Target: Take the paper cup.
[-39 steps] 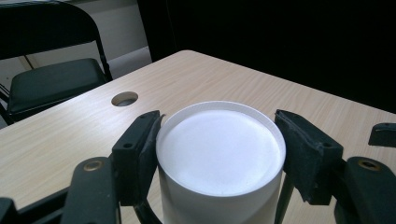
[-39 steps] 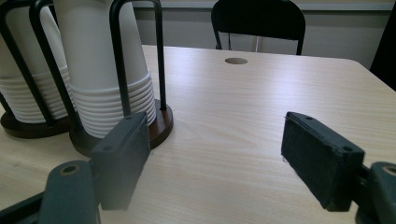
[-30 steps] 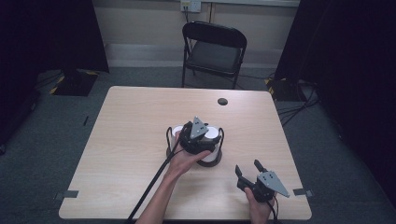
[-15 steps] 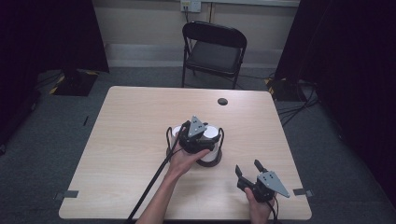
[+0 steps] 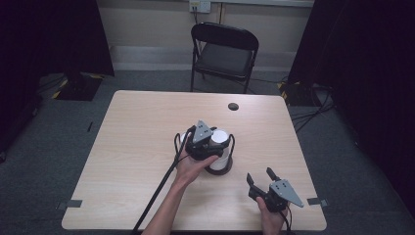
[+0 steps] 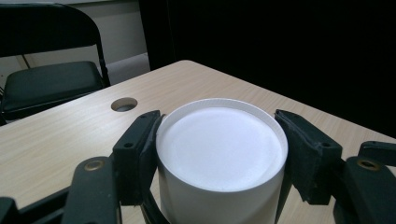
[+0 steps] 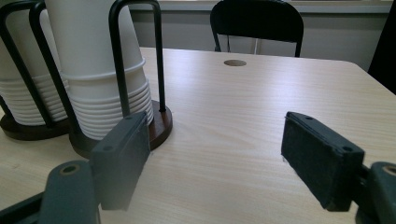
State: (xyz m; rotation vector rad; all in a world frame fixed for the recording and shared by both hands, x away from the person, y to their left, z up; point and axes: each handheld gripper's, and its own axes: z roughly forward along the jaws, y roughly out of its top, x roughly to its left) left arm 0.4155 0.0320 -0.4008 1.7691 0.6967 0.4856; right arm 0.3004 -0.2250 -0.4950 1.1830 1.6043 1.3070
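High view: a pale wooden bench (image 5: 147,147) stands before a black folding chair (image 5: 222,51), with a round cable hole (image 5: 233,106) near its far edge. Close to the middle of the bench, the left claw (image 5: 215,139) sits at the top of a stack of white paper cups (image 5: 220,147) held in a dark wire cup holder (image 5: 220,169); the left hand (image 5: 193,166) grips the claw's body from the near side, and a black cable (image 5: 156,196) trails back toward the person. The right claw (image 5: 262,177) rests low near the bench's near right corner, well apart from the cups, its jaws spread with nothing between them. Left gripper view: the two black jaws press against opposite sides of the topmost white cup (image 6: 222,154), which is seen bottom-up as a flat white disc, so the left claw is clamped on that cup; the cable hole (image 6: 124,104) and the chair (image 6: 46,79) lie beyond. Right gripper view: the right claw (image 7: 215,154) stands wide open over bare bench, and to its left rise the nested cup stacks (image 7: 93,70) inside the black wire hoops of the holder (image 7: 159,126), whose round dark base rests on the bench just beside the nearer pad.
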